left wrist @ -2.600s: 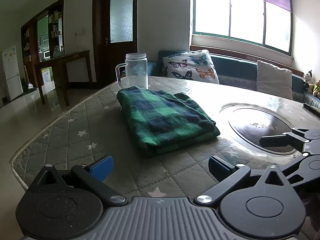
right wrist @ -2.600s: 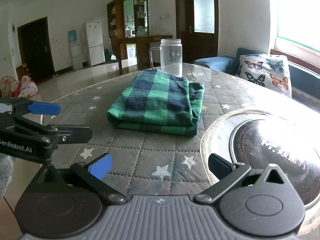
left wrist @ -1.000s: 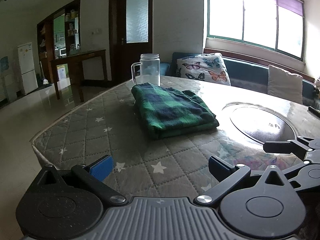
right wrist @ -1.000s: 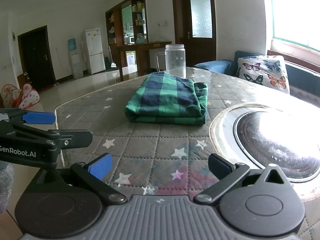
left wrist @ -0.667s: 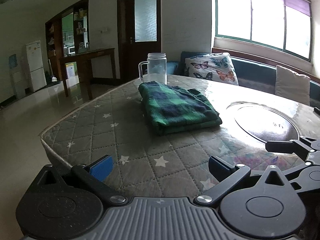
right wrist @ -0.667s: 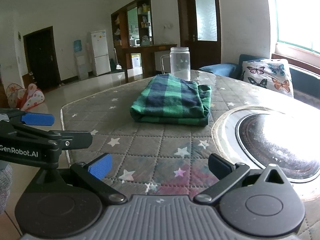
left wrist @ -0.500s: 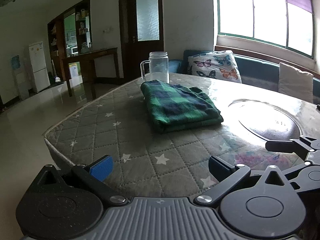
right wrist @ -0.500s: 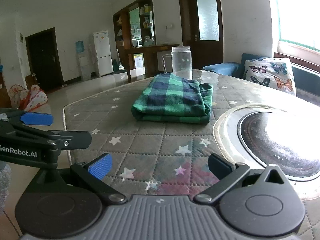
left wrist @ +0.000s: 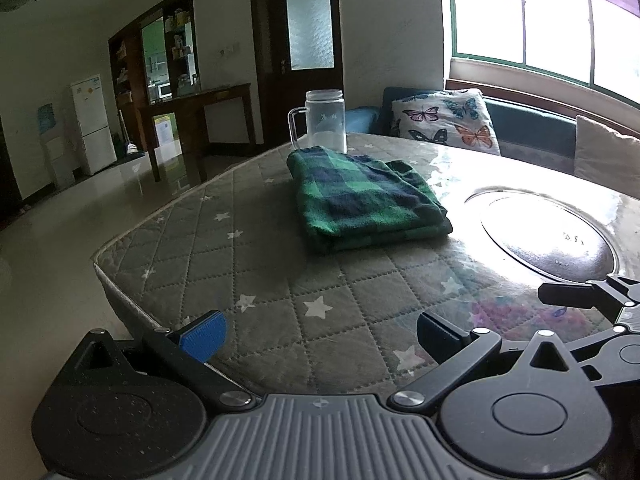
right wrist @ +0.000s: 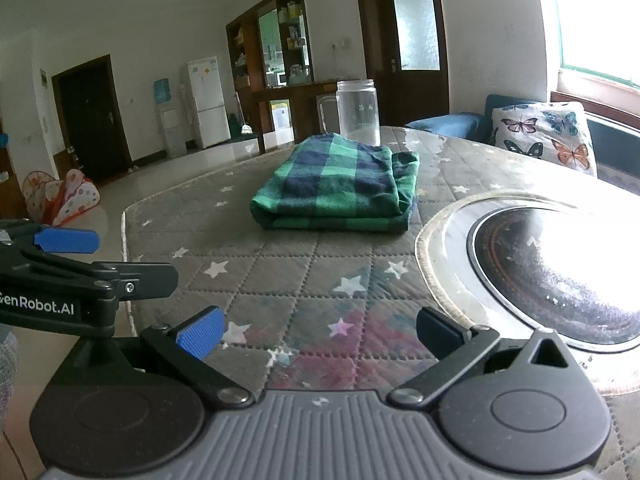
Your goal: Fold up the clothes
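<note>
The green plaid cloth (left wrist: 366, 200) sits folded on the quilted table (left wrist: 256, 264), just in front of the glass mug (left wrist: 324, 120) and beside the round inset (left wrist: 548, 236). Both the left gripper (left wrist: 320, 330) and right gripper (right wrist: 318, 330) are spread wide with nothing in them, hovering at the table's near edge, well clear of the cloth with bare quilt between.

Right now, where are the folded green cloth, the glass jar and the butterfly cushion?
folded green cloth (right wrist: 340, 178), right wrist view, its top face.
glass jar (right wrist: 358, 114), right wrist view, its clear body.
butterfly cushion (left wrist: 446, 120), left wrist view, its printed front.
</note>
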`<state>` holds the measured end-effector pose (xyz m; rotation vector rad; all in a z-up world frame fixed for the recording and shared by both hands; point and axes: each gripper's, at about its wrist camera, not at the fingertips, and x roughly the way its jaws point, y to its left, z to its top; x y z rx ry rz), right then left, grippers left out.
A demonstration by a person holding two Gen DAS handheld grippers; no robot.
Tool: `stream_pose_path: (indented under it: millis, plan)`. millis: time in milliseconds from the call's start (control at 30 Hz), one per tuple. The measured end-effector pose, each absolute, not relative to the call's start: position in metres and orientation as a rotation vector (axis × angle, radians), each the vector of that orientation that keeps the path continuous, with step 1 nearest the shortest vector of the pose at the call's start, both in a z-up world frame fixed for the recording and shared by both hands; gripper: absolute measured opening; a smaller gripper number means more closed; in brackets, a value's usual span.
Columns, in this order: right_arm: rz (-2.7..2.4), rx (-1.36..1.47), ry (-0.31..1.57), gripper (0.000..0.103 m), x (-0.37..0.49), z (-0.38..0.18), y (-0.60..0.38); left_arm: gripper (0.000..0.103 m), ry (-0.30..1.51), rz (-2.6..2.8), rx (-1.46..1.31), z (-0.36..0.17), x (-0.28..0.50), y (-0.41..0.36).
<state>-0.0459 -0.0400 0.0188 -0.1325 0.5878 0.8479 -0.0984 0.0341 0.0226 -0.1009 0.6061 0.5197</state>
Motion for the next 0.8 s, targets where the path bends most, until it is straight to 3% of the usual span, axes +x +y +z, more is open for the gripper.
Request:
stream_pose_path:
  millis: [800]
  plan:
    - [0.751,-0.183,0.599,0.103,-0.044,0.020,-0.034,0.103,0.589,0.443,-0.155,0.005,-0.082,0.051]
